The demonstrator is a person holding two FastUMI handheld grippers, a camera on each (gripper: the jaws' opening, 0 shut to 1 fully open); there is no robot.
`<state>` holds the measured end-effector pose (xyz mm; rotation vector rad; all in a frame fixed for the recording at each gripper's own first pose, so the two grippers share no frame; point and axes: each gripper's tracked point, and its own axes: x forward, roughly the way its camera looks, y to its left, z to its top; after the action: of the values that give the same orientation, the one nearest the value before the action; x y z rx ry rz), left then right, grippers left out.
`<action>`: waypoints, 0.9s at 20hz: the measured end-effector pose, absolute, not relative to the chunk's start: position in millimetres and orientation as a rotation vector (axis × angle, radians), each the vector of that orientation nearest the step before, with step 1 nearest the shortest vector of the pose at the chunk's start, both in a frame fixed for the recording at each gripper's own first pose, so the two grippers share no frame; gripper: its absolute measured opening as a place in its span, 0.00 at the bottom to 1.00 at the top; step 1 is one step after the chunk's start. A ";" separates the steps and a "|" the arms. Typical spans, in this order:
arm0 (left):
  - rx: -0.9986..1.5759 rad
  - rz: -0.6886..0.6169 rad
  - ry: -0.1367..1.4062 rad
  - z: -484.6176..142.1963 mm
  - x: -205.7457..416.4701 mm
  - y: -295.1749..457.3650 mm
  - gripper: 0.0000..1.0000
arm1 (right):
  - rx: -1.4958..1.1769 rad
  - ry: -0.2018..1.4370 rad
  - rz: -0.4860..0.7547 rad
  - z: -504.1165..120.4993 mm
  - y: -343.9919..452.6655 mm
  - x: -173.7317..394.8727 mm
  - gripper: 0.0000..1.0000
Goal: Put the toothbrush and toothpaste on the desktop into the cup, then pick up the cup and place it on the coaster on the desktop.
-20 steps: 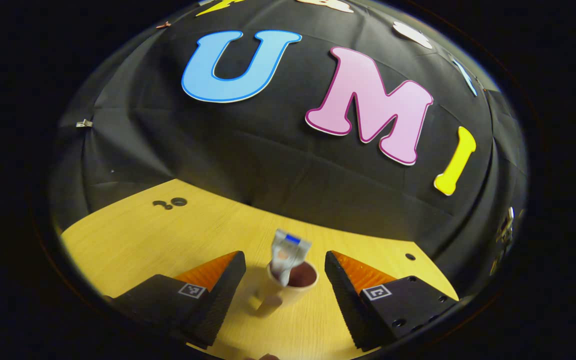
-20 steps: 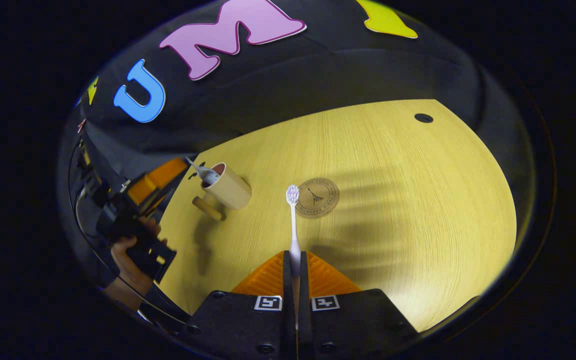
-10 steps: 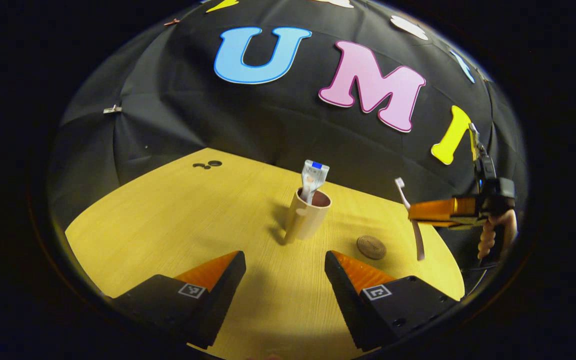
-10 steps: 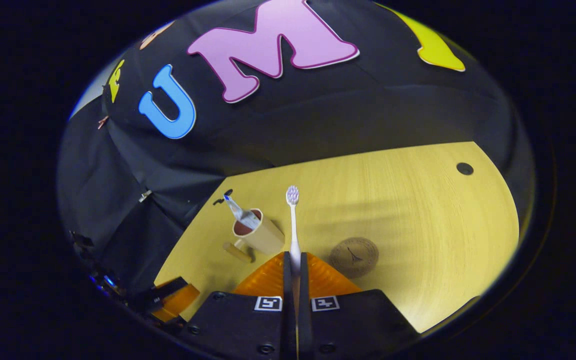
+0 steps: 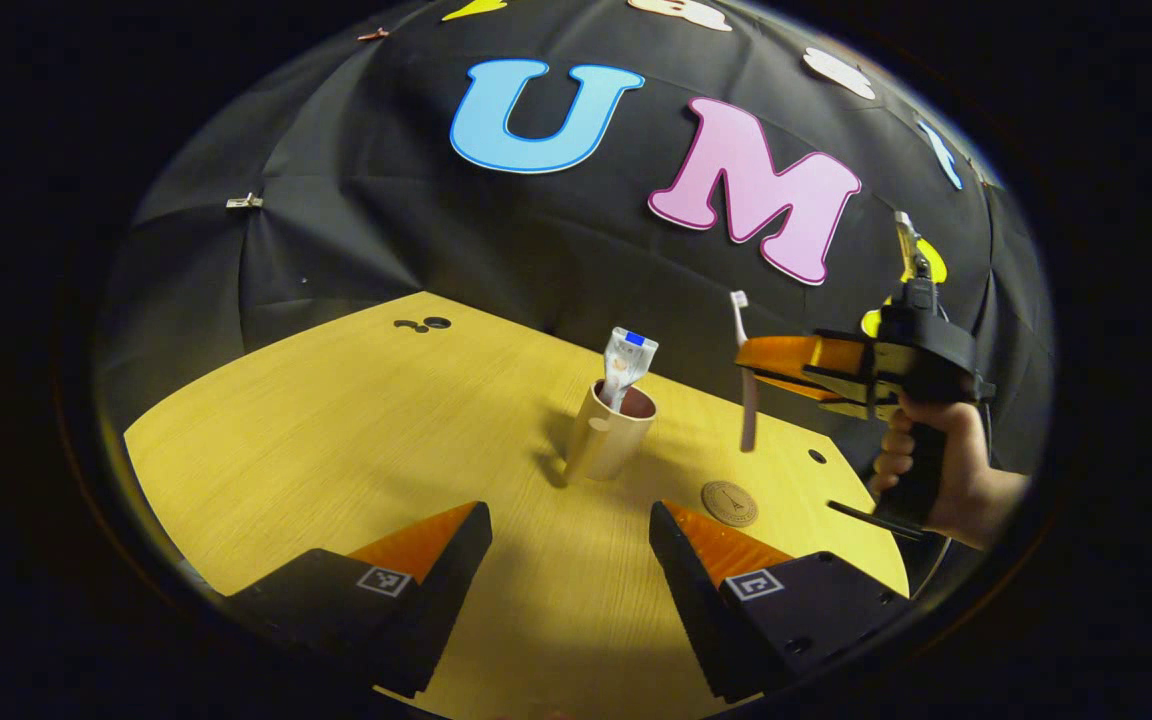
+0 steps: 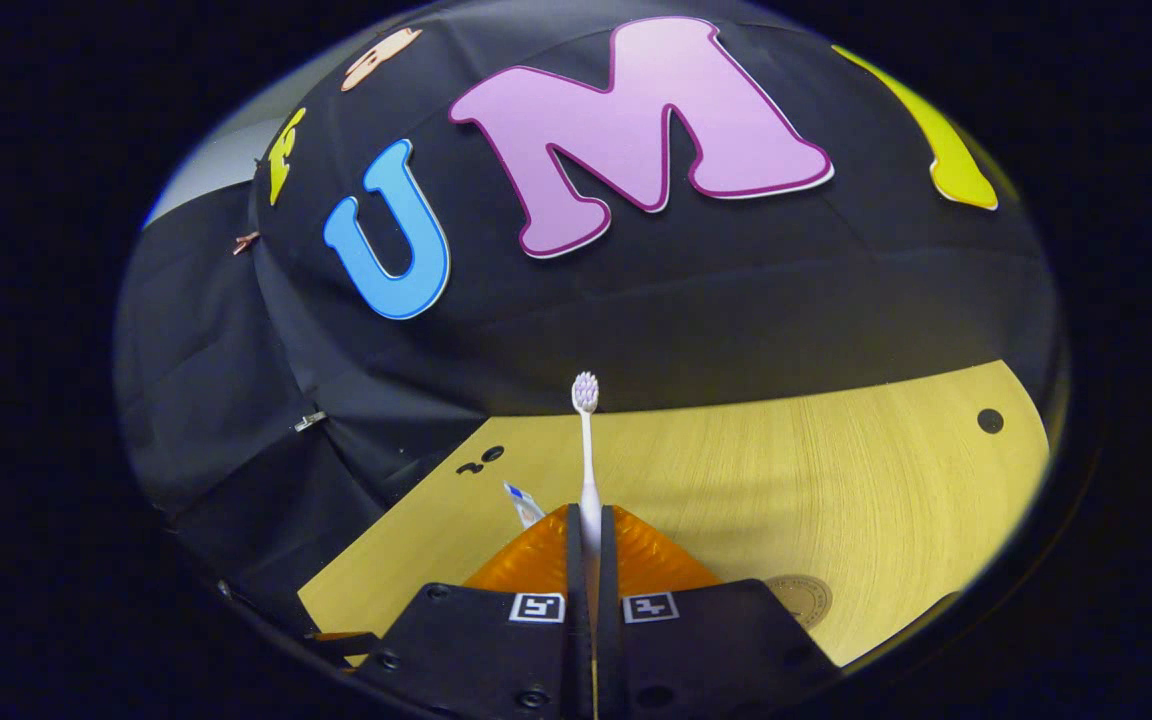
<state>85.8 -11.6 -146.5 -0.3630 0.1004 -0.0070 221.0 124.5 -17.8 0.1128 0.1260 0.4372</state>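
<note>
Carrying the toothbrush (image 6: 586, 450) clamped upright, your right gripper (image 5: 751, 370) has swung in toward the cup (image 5: 608, 435) — now near it, up and to one side. Your left gripper (image 5: 568, 560) has backed off, fingers spread, empty; toothpaste (image 5: 624, 362) already stands in the cup, coaster (image 5: 729, 503) beside.

— What is the bench (image 5: 336, 440) like?
— It is yellow wood with thin lines in it. It has small round holes (image 5: 422, 324) near the far edge.
— What sits on it?
— A tan cup (image 5: 608, 436) stands up near the middle. A round brown coaster (image 5: 729, 503) lies flat near the cup, not touching it.
</note>
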 end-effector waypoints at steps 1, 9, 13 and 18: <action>-0.361 -0.006 0.108 -151.4 82.2 -12.2 0.98 | 0.118 0.111 0.442 -16.0 130.1 227.0 0.06; -0.325 0.023 0.167 -178.9 60.7 -4.5 0.98 | 0.152 0.041 0.469 -14.8 163.2 262.7 0.06; -0.348 0.046 0.156 -180.7 61.2 5.5 0.98 | 0.175 0.043 0.471 -23.7 171.7 277.3 0.06; -0.352 0.068 0.146 -183.1 65.8 17.2 0.98 | 0.171 0.017 0.445 -31.1 174.6 291.3 0.06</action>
<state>65.8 17.2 -183.1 -0.3519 0.1457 0.0675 291.3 174.6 -31.1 0.1708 0.0171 0.4450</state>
